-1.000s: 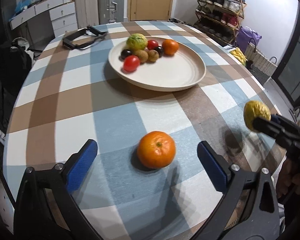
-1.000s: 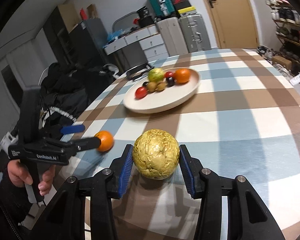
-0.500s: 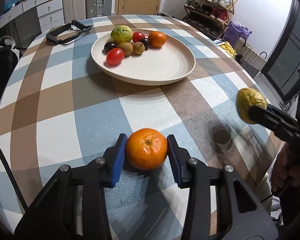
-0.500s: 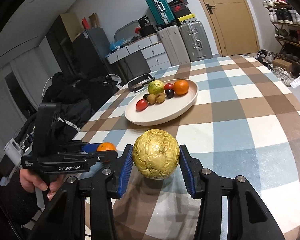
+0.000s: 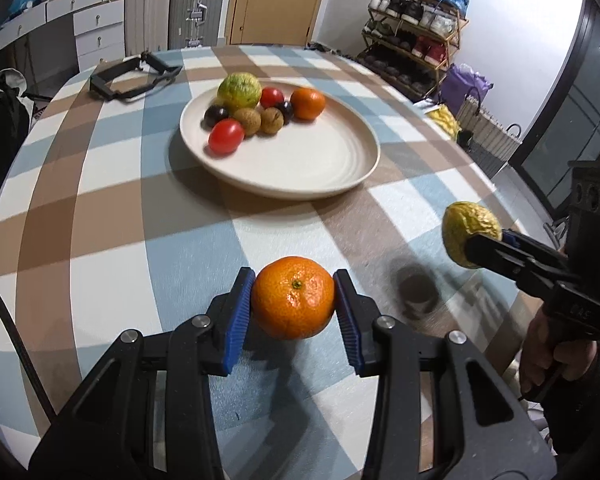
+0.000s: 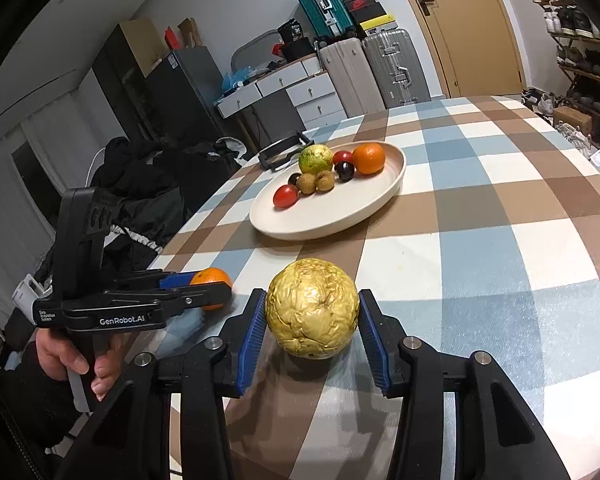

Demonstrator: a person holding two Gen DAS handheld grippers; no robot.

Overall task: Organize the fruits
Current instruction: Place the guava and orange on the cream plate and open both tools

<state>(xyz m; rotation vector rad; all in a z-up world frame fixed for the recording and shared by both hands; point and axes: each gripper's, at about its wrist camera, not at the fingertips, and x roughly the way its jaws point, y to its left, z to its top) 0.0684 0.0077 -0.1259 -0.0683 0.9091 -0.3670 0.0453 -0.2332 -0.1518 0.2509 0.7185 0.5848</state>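
The left gripper [image 5: 294, 305] is squeezing an orange [image 5: 293, 298] between its two blue pads [image 5: 239, 312]. Its jaws have just been closing, and now they are pressing on both sides of the orange. The orange is sitting on the near side of the big plate [image 5: 332, 176], well apart from it, over a blue square of the checked tablecloth [image 5: 100, 216]. I cannot tell if the orange is touching the cloth or is lifted a little.

The right gripper [image 6: 312, 330] is holding a wrinkly yellow fruit [image 6: 313, 313] tight between its blue pads. In the left wrist view this yellow fruit is hanging in the air above the cloth, with its dark shadow [image 5: 416, 290] lying under it. It is on the near side of the plate too, and to the right of the orange.

The plate is resting near the middle of the round table. A small pile of fruit is sitting at the far side of the plate: a bumpy green fruit [image 5: 239, 90], another orange [image 5: 307, 103], two red tomatoes [image 5: 226, 141], two small brown fruits [image 5: 247, 121] and two dark round ones [image 5: 216, 115]. The near half of the plate is bare.

A black frame [image 5: 134, 80] is lying on the cloth past the plate, on its far left side.

A hand [image 6: 74, 354] is gripping the handle of the left gripper.
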